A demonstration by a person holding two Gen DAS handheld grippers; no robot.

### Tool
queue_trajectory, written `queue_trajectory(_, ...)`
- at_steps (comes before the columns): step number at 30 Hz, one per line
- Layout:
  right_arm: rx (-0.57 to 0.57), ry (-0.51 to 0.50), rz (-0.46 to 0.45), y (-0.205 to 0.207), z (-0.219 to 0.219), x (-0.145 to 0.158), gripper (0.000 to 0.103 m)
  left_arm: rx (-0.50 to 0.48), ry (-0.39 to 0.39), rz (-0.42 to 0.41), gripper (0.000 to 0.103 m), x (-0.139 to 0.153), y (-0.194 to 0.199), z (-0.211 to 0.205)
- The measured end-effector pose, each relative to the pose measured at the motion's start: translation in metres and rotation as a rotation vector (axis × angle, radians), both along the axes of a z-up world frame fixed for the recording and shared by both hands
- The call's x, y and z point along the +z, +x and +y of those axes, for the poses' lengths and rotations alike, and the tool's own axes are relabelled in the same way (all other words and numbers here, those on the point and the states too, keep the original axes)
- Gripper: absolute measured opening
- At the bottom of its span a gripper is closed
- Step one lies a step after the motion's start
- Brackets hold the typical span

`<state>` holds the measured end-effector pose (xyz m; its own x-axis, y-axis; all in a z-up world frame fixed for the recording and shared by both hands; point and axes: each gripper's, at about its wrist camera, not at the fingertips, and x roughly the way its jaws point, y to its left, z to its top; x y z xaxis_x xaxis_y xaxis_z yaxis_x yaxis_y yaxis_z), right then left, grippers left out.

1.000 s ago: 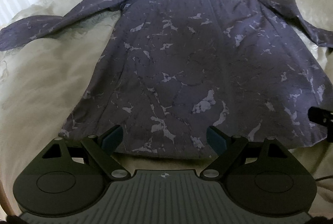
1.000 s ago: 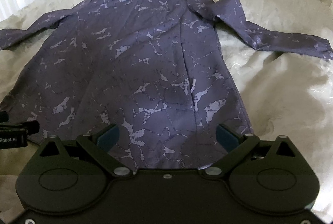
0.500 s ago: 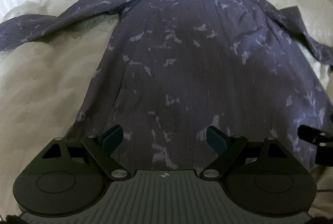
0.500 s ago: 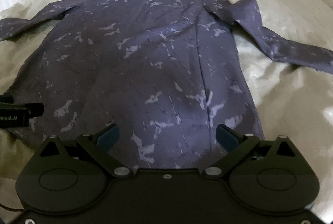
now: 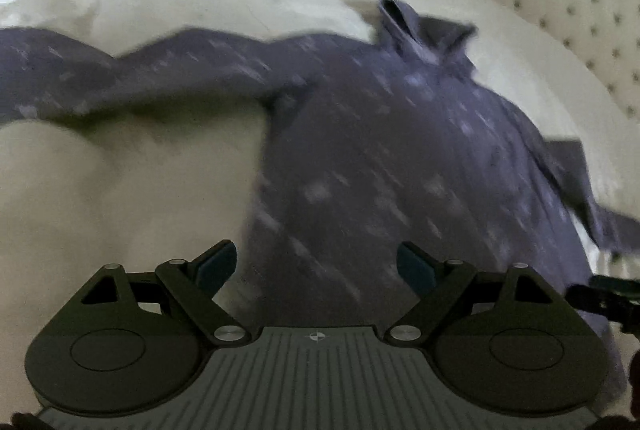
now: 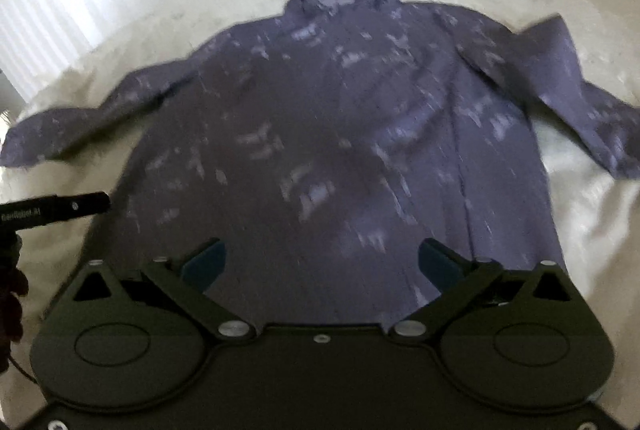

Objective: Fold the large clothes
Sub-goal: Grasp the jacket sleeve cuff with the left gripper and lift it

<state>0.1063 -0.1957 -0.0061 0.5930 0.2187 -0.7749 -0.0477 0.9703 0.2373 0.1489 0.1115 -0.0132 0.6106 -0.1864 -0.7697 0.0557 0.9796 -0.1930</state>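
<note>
Both grippers moved up the jacket [image 6: 340, 150]. White bed [image 5: 140, 190], tufted headboard [image 5: 560, 10] (blurred). One jacket, two sleeves. Left gripper [image 5: 316, 266], right gripper [image 6: 320, 262]: fingers apart, empty.

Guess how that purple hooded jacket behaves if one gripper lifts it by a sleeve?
Probably floppy: the jacket lies flat, following the rumpled bedspread. Its body likely trails and drags behind the sleeve, being far larger. Thin cloth may slip; both open grippers, left and right, seem wiser.
</note>
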Motion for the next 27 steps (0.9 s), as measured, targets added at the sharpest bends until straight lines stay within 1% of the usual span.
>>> queue_trajectory(3, 0.017, 0.000, -0.033, 0.017, 0.007, 0.003, 0.102, 0.061, 0.067, -0.043, 0.088, 0.006, 0.019, 0.025)
queue_trajectory(6, 0.039, -0.011, -0.068, 0.036, 0.015, -0.001, 0.102, 0.131, 0.124, -0.069, 0.088, 0.008, 0.037, 0.053)
queue_trajectory(9, 0.052, -0.008, -0.074, 0.051, 0.020, -0.007, 0.102, 0.214, 0.158, -0.084, 0.088, 0.008, 0.053, 0.084)
queue_trajectory(12, 0.066, -0.004, -0.048, 0.066, 0.026, -0.018, 0.102, 0.302, 0.174, -0.092, 0.088, 0.010, 0.062, 0.116)
queue_trajectory(15, 0.076, 0.019, -0.022, 0.075, 0.030, -0.028, 0.102, 0.388, 0.175, -0.110, 0.088, 0.013, 0.062, 0.148)
queue_trajectory(19, 0.090, 0.030, -0.001, 0.082, 0.035, -0.039, 0.102, 0.471, 0.187, -0.133, 0.088, 0.015, 0.055, 0.181)
queue_trajectory(22, 0.099, 0.036, 0.014, 0.085, 0.038, -0.045, 0.102, 0.529, 0.201, -0.135, 0.088, 0.007, 0.051, 0.198)
queue_trajectory(25, 0.112, 0.029, 0.018, 0.088, 0.042, -0.049, 0.102, 0.568, 0.165, -0.163, 0.088, 0.005, 0.046, 0.218)
queue_trajectory(27, 0.119, 0.021, 0.017, 0.089, 0.044, -0.051, 0.102, 0.579, 0.107, -0.176, 0.087, 0.004, 0.044, 0.231)
